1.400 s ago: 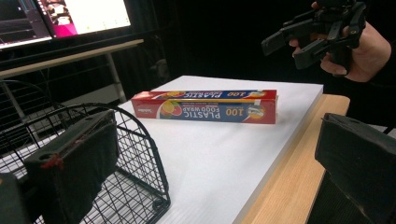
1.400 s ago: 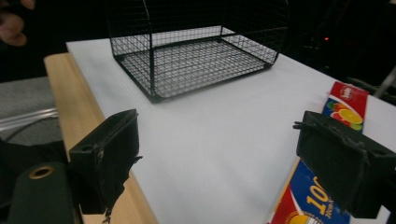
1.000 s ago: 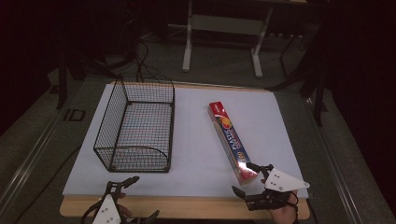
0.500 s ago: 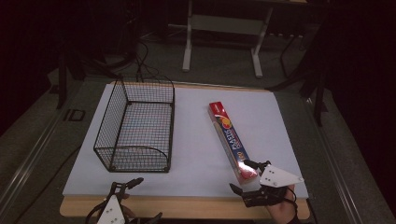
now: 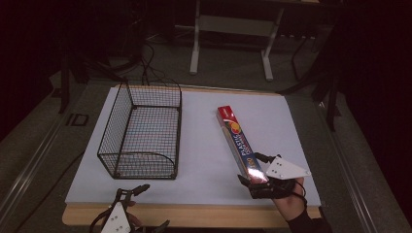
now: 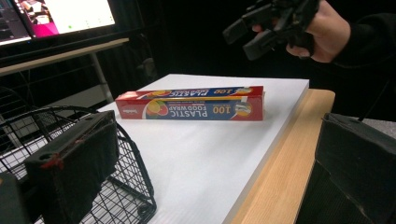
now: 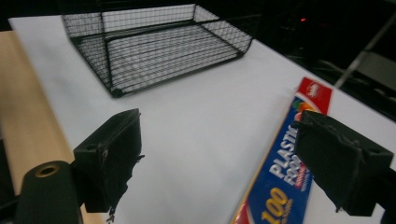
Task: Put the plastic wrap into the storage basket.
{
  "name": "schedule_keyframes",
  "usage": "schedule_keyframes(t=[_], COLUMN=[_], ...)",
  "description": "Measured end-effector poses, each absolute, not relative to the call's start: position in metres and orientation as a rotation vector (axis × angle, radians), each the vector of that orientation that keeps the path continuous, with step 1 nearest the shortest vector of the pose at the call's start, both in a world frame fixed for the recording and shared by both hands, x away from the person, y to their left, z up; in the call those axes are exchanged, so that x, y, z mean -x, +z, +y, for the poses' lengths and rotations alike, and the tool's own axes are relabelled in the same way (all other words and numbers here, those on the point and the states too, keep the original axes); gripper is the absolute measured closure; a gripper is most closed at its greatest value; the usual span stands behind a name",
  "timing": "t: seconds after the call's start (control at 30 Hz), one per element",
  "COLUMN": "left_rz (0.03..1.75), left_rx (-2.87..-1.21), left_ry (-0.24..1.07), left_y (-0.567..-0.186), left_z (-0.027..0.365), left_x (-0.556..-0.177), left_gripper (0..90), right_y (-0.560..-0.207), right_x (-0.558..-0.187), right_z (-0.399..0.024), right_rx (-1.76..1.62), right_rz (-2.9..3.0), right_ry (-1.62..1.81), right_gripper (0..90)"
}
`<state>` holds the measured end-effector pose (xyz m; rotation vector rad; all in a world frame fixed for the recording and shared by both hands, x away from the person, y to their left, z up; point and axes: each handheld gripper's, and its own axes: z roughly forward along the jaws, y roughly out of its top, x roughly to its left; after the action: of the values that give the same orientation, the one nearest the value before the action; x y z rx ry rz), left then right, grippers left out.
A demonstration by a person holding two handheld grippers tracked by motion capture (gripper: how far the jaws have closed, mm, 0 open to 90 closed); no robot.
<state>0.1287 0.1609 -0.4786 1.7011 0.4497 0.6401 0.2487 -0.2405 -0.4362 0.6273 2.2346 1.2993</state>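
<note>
While the plastic food wrap box (image 5: 239, 143) lies flat on the white sheet (image 5: 204, 141) of the counter (image 5: 194, 214), right of the wire basket (image 5: 141, 131), the right gripper (image 5: 260, 182) hangs over the box's near end, jaws spread and just closing slightly, pressing on nothing. Near the basket's front corner, the left gripper (image 5: 143, 206) has its jaws spread, empty.
</note>
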Motion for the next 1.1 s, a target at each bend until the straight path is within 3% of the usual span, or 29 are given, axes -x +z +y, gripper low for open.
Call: schedule_keyframes(t=[1.1], left_rz=[0.435], left_rx=[-1.714], left_ry=[0.611], left_y=[-0.479], left_z=[0.159], left_x=[-0.13], left_gripper=[0.3], right_y=[-0.434], right_x=[-0.331], right_z=[-0.224], right_rx=[-0.819], right_rz=[2.271], right_ry=[1.111], right_gripper=[9.5])
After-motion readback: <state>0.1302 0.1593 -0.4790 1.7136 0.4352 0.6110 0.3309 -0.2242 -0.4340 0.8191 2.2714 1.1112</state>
